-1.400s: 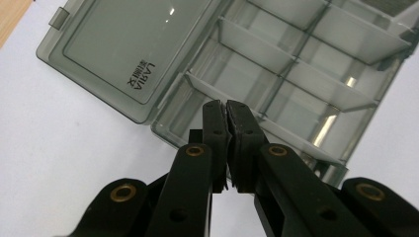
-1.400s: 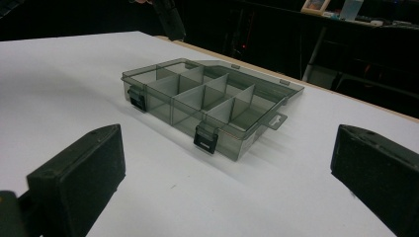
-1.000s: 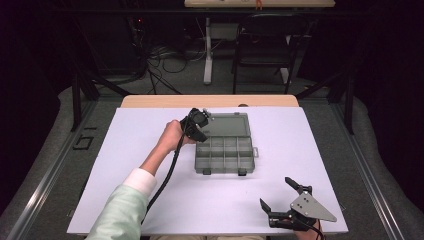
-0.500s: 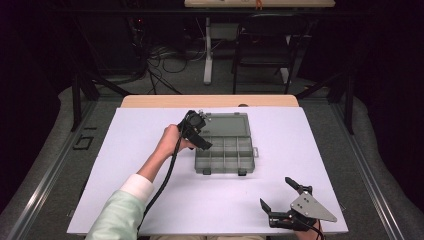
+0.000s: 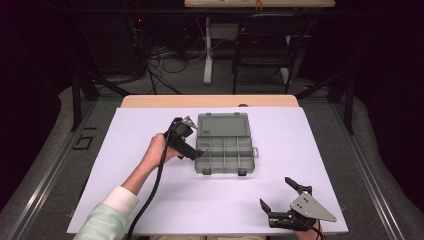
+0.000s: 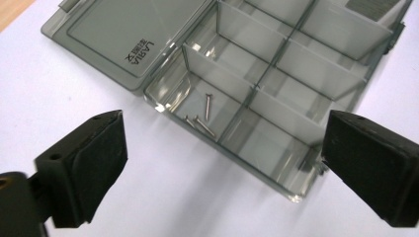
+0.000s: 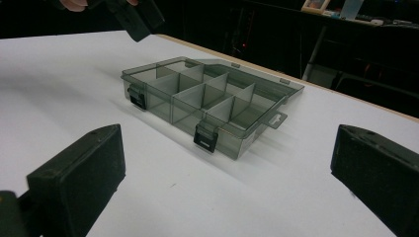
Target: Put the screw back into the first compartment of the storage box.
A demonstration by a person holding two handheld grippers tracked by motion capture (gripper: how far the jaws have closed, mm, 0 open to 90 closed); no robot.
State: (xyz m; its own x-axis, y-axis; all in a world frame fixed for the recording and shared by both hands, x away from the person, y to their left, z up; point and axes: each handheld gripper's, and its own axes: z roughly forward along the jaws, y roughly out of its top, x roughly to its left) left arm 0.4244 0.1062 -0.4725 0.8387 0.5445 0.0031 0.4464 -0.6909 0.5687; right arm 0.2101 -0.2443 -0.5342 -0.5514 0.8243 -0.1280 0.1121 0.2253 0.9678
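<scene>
Grey see-thru organizer box [image 5: 225,150] sits mid tabletop [image 5: 150,200], lid [image 6: 126,42] flipped open toward far side, w/ "LARUA" molded on it plus small characters too tiny to read. Left claw [image 5: 192,150] hovers at box's left edge; jaws have just been opening, now wide, nothing between them. A few small screws [image 6: 205,116] lie in corner compartment right below it. Right claw [image 5: 282,200] rests near-right on tabletop, well apart from box, jaws wide, empty.
</scene>
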